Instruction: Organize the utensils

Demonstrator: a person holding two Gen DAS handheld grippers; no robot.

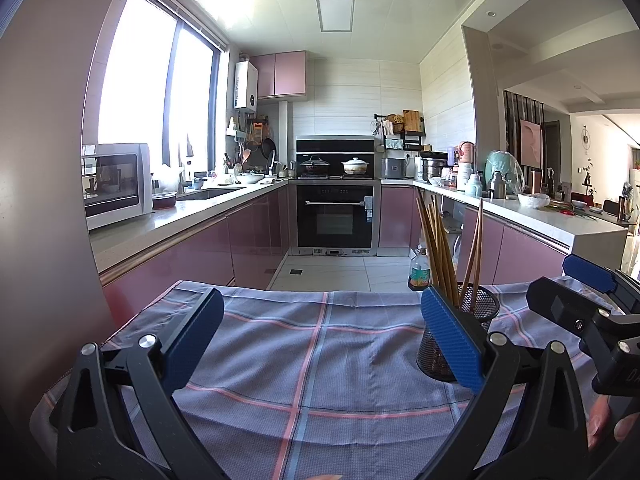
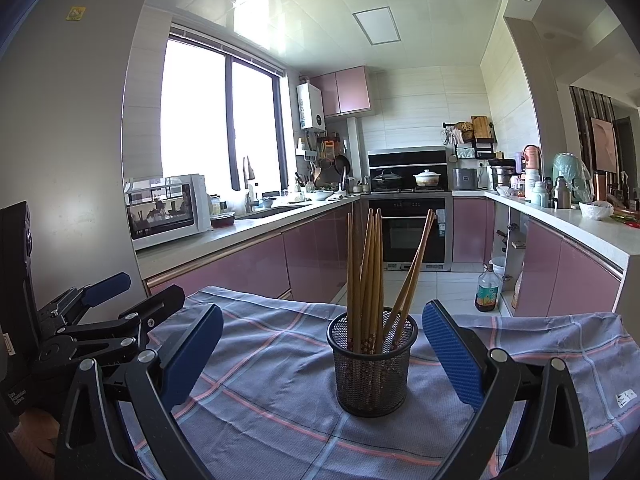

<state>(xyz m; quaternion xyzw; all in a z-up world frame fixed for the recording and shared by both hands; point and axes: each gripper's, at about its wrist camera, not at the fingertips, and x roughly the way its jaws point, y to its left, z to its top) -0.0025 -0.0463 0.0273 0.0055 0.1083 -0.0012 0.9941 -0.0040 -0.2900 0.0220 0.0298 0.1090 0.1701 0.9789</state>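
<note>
A black mesh cup (image 2: 372, 364) stands upright on the checked cloth (image 2: 280, 408) and holds several wooden chopsticks (image 2: 370, 268). My right gripper (image 2: 322, 354) is open and empty, the cup just beyond and between its blue pads (image 2: 454, 356). My left gripper (image 1: 322, 340) is open and empty over bare cloth (image 1: 320, 360). The cup (image 1: 478, 312) and chopsticks (image 1: 438, 252) show behind its right pad (image 1: 452, 340). The right gripper shows at the right edge of the left wrist view (image 1: 580, 300), the left gripper at the left of the right wrist view (image 2: 132, 292).
The cloth's far edge (image 1: 304, 292) drops off to the tiled kitchen floor (image 1: 340, 268). A bottle (image 2: 487, 288) stands on the floor beyond. Pink cabinets with worktops run along both sides, an oven (image 1: 335, 220) at the back, a microwave (image 1: 116, 184) on the left.
</note>
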